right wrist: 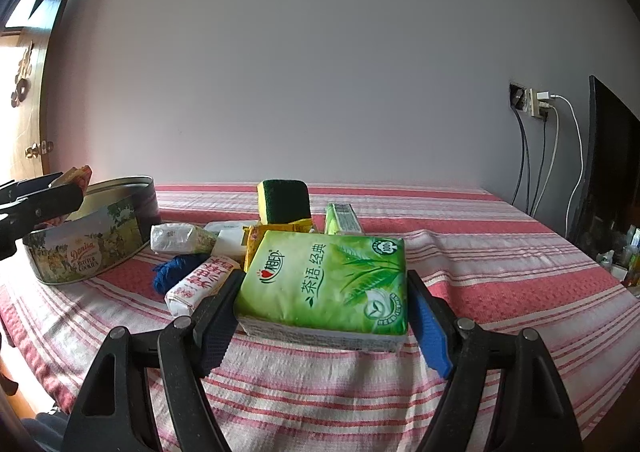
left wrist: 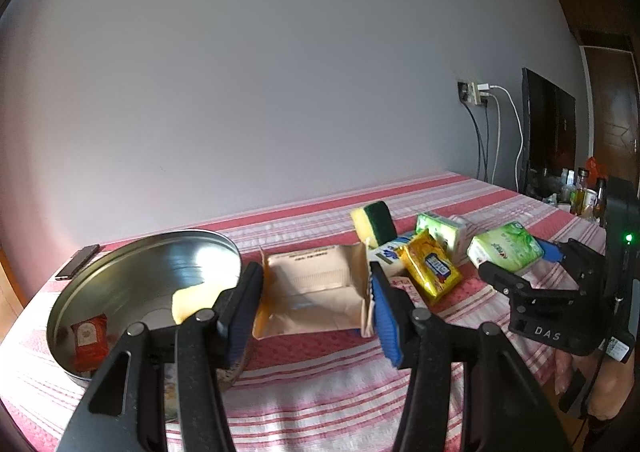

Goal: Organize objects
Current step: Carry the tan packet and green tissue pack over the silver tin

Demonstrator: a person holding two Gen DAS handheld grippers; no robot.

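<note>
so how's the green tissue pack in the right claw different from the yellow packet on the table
The green tissue pack is bigger and sits between the right claw's pads; the yellow packet is smaller and lies loose among the pile. The tissue pack is pale green with leaf art; the packet is glossy yellow with a blue label. Both are soft wrapped rectangles.

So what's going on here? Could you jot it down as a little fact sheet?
Setting: striped cloth, red and white
Left gripper: clamped on a tan paper pouch
Right gripper: clamped on a green tissue pack
Container: round cookie tin, open, one red sachet inside
Loose on cloth: sponge, yellow packet, other small packs
</note>
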